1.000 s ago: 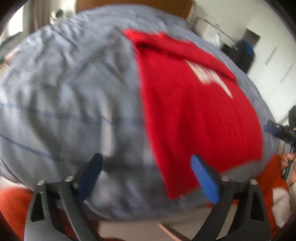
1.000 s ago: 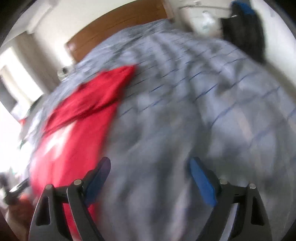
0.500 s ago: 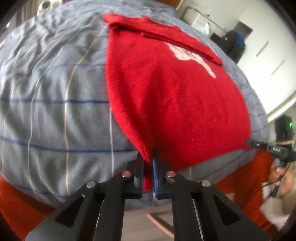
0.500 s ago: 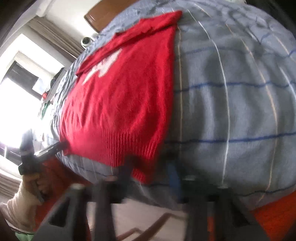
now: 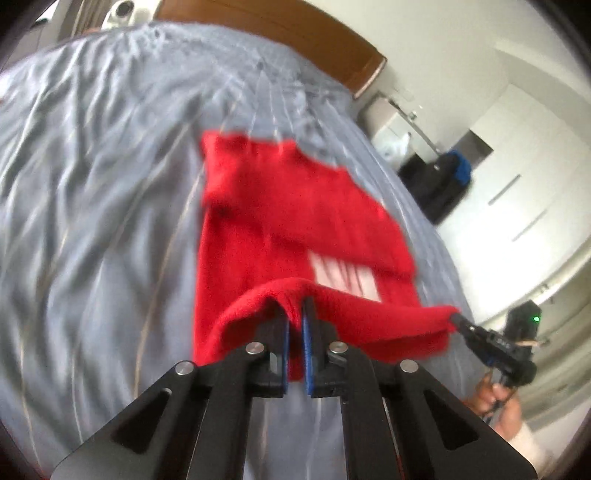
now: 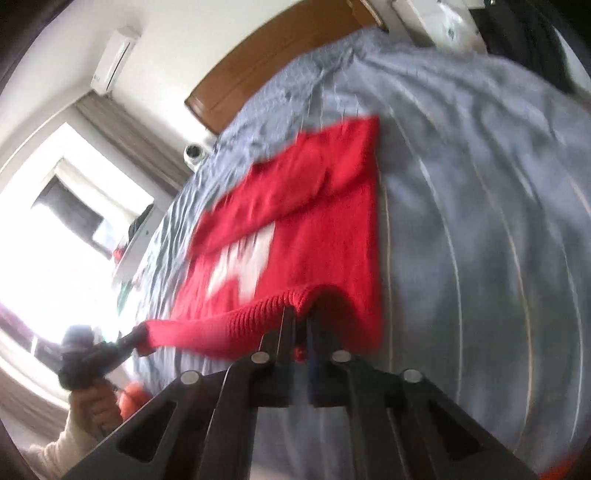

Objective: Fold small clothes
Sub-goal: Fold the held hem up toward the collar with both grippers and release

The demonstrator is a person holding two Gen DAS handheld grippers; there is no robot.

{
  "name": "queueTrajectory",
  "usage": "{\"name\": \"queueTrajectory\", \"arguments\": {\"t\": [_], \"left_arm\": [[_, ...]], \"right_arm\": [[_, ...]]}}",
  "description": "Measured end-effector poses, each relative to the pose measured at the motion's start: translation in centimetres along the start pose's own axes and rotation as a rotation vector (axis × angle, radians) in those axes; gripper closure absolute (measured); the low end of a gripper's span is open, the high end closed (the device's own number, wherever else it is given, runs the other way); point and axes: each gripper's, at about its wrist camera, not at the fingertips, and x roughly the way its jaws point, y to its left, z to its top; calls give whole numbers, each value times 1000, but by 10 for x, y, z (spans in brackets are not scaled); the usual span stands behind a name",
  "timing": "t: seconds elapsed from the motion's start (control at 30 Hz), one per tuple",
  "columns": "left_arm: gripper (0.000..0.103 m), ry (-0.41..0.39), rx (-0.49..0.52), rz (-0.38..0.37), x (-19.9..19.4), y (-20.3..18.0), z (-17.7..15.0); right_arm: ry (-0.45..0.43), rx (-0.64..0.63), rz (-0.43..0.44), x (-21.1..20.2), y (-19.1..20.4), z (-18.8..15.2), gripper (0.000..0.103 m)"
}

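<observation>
A small red knitted sweater (image 5: 280, 221) with a white print lies on the bed, sleeves folded across its upper part. My left gripper (image 5: 294, 306) is shut on the left corner of its ribbed hem, which is lifted and curled over the body. In the right wrist view the same red sweater (image 6: 314, 221) shows, and my right gripper (image 6: 301, 314) is shut on the hem's right corner. The hem hangs stretched between both grippers above the cloth. The right gripper (image 5: 458, 319) shows at the right of the left wrist view; the left gripper (image 6: 142, 334) shows at the left of the right wrist view.
The bed is covered with a wrinkled grey-blue striped sheet (image 5: 92, 184), with a wooden headboard (image 5: 295, 33) at the far end. A dark bag (image 5: 439, 184) and white cupboards stand to the right. A bright window (image 6: 55, 240) lies to the left. A hand (image 6: 96, 402) holds the other tool.
Both grippers went from open above the bed to shut on the sweater's hem corners. The hem has since been lifted off the sheet and carried toward the sweater's collar end.
</observation>
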Motion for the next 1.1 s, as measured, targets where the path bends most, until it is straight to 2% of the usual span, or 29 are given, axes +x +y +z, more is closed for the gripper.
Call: {"name": "queueTrajectory", "arguments": {"t": [0.1, 0.2, 0.37, 0.43, 0.47, 0.5, 0.53, 0.57, 0.63, 0.7, 0.73, 0.8, 0.87, 0.93, 1.0, 1.03, 1.1], "left_arm": [[99, -8, -12, 36, 36, 4, 50], [99, -12, -15, 93, 69, 9, 93], [98, 15, -2, 176, 117, 12, 130], [92, 24, -9, 203, 137, 17, 143], [82, 25, -27, 223, 144, 21, 148], [52, 24, -56, 253, 149, 27, 154], [35, 20, -96, 286, 152, 34, 158], [19, 4, -131, 300, 149, 40, 160], [19, -53, -170, 275, 134, 48, 160], [19, -61, -127, 273, 120, 46, 153], [19, -58, -95, 280, 114, 42, 149], [12, -53, -8, 286, 106, 34, 136], [9, -24, 81, 337, 108, 26, 126], [11, 41, 99, 406, 113, 31, 116], [16, 55, 57, 429, 102, 41, 106], [16, 43, 44, 427, 91, 43, 100], [14, 18, 49, 429, 65, 38, 78]], "right_arm": [[-44, 23, 1, 29, -4, 45, 98], [-44, 4, -11, 63, -7, 91, 98], [-15, -14, -54, 130, -13, 152, 98], [-10, -10, -74, 155, -21, 169, 98], [-14, -5, -76, 161, -25, 174, 98], [-17, 6, -68, 167, -30, 177, 97], [-17, 26, -62, 174, -36, 181, 94], [-27, 48, -73, 178, -42, 184, 89], [-61, 57, -105, 176, -45, 185, 40], [-109, 18, -102, 163, -37, 185, 37], [-116, -40, -98, 153, -25, 182, 37], [-101, -131, -92, 148, -7, 180, 37], [-44, -223, -3, 141, 14, 163, 37], [51, -255, 45, 148, 18, 143, 36], [172, -271, -34, 163, 9, 122, 36], [204, -271, -125, 165, -1, 110, 36], [145, -274, -151, 144, -4, 97, 36]]}}
